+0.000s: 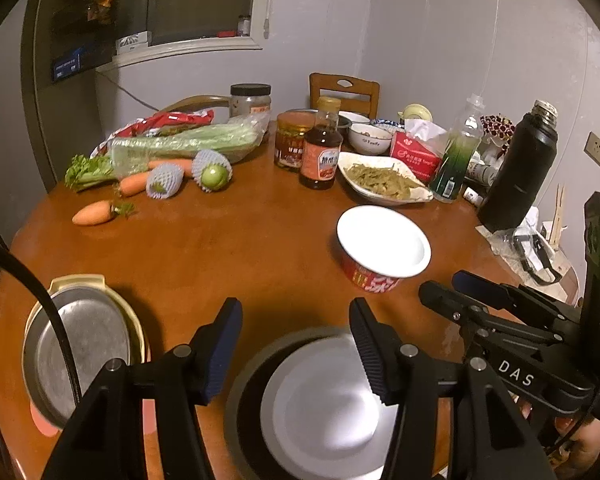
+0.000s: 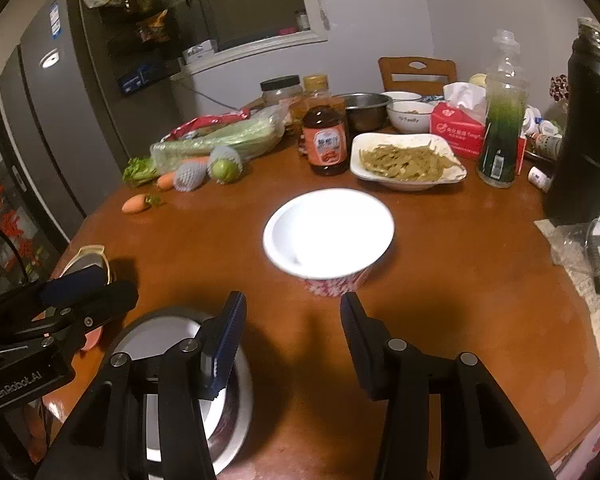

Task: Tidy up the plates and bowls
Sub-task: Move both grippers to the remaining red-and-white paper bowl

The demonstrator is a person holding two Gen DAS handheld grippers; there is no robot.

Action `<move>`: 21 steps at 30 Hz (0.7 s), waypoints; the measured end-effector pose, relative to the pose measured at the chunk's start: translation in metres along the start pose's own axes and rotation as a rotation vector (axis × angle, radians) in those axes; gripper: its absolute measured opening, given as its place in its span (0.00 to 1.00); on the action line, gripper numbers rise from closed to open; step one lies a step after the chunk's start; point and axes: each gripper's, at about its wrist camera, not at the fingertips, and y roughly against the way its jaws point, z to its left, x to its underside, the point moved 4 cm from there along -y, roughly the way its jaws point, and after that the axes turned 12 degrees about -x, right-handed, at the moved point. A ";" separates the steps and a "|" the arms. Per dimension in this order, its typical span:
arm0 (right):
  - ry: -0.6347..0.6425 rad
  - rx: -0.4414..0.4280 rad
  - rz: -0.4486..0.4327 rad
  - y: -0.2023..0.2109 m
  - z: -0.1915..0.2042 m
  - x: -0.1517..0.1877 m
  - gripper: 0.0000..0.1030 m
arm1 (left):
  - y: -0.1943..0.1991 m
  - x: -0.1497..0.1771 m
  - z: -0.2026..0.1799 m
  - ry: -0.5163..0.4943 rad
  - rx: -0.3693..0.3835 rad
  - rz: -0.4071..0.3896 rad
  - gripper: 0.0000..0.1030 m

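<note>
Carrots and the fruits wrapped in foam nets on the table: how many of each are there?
Carrots: 3
Fruits in foam nets: 2
Total: 5

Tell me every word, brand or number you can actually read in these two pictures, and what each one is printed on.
"DAS": white letters on the right hand-held gripper.
"GenRobot.AI": white letters on the left hand-held gripper.
"Family", only roughly legible: on the small white bowl.
Too blurred or small to read: the sauce bottle label, the red tissue box, the paper noodle bowl, the green bottle, the fridge stickers.
</note>
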 end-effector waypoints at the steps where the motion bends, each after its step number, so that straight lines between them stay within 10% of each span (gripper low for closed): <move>1: -0.002 0.002 -0.004 0.001 -0.002 -0.003 0.49 | 0.000 -0.004 -0.002 -0.002 0.002 -0.001 0.54; 21: -0.047 0.031 0.021 -0.009 -0.045 -0.043 0.50 | -0.034 -0.044 -0.027 -0.026 0.008 0.045 0.55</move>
